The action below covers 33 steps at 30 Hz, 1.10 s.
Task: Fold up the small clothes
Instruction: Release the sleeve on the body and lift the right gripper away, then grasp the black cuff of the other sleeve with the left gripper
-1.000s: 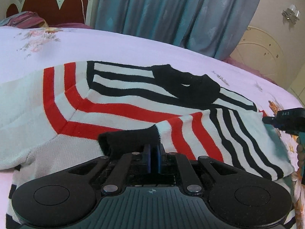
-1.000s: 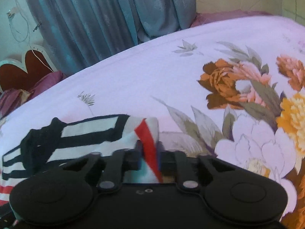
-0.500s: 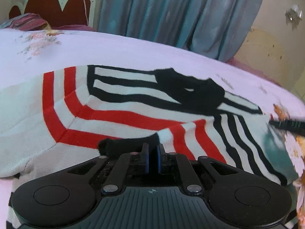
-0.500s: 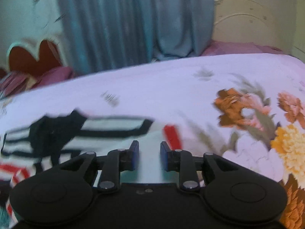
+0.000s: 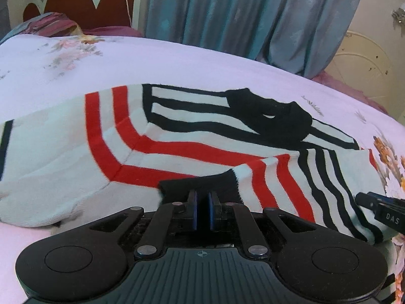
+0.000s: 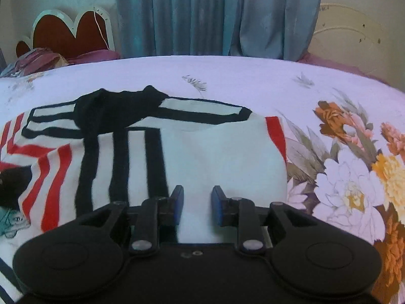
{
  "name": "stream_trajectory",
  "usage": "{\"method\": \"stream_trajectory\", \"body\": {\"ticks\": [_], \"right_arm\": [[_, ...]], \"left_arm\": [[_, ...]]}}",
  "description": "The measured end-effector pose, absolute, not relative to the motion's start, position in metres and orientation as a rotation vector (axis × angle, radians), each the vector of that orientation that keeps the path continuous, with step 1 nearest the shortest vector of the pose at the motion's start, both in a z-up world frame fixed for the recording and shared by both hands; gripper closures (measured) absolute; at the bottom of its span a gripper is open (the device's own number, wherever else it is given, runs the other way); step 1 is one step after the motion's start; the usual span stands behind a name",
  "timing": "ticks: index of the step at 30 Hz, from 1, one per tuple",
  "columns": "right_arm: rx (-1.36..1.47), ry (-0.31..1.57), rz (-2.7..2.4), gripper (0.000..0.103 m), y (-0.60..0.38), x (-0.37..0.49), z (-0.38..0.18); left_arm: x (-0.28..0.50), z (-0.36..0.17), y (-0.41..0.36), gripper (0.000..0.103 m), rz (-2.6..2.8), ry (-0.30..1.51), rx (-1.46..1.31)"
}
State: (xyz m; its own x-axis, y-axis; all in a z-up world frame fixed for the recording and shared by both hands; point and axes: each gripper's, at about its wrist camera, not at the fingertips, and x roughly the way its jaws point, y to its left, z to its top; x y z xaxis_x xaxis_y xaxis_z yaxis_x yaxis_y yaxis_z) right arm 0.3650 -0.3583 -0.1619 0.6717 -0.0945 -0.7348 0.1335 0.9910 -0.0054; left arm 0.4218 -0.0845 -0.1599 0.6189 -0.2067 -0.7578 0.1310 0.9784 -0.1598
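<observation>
A small white sweater [image 5: 177, 136] with red and black stripes and a black collar [image 5: 273, 116] lies on the bed. One sleeve is folded across its body. My left gripper [image 5: 201, 197] is shut on the sleeve's black cuff [image 5: 200, 183], low over the sweater. My right gripper [image 6: 196, 202] is open and empty, just above the folded white part of the sweater [image 6: 215, 157]. Its tip shows at the right edge of the left wrist view [image 5: 379, 205].
The bed has a pale floral sheet [image 6: 354, 164] with large flowers at the right. A red scalloped headboard [image 5: 83, 5] and a pillow [image 5: 50, 24] are at the far left. Blue curtains [image 5: 253, 12] hang behind the bed.
My right gripper let go of the sweater's edge, opened and drew back to the near side. My left gripper stayed shut on the cuff and moved slightly.
</observation>
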Motion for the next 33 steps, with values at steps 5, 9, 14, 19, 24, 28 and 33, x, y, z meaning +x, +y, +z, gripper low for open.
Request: {"method": "stream_trajectory", "body": {"ticks": [5, 9, 14, 19, 24, 28, 33], "right_arm": [[0.073, 0.791, -0.08, 0.074, -0.337, 0.356, -0.148], [0.05, 0.856, -0.056, 0.071, -0.311, 0.363, -0.162], [0.074, 0.833, -0.013, 0.073, -0.289, 0.363, -0.153], [0.057, 0.808, 0.046, 0.071, -0.257, 0.366, -0.143], [0.053, 0.81, 0.071, 0.071, -0.23, 0.373, -0.145], [0.016, 0.844, 0.077, 0.069, -0.21, 0.383, -0.156], [0.028, 0.839, 0.09, 0.068, -0.197, 0.384, -0.155]], "left_arm": [[0.413, -0.151, -0.074, 0.088, -0.176, 0.882, -0.088], [0.402, -0.142, -0.061, 0.019, -0.124, 0.849, -0.088], [0.393, -0.13, -0.038, 0.019, -0.114, 0.811, -0.073], [0.389, -0.129, -0.001, 0.019, -0.063, 0.818, -0.123], [0.386, -0.136, 0.027, 0.019, -0.021, 0.833, -0.138], [0.381, -0.14, 0.052, 0.019, 0.016, 0.841, -0.167], [0.371, -0.145, 0.102, 0.019, 0.102, 0.842, -0.241]]}}
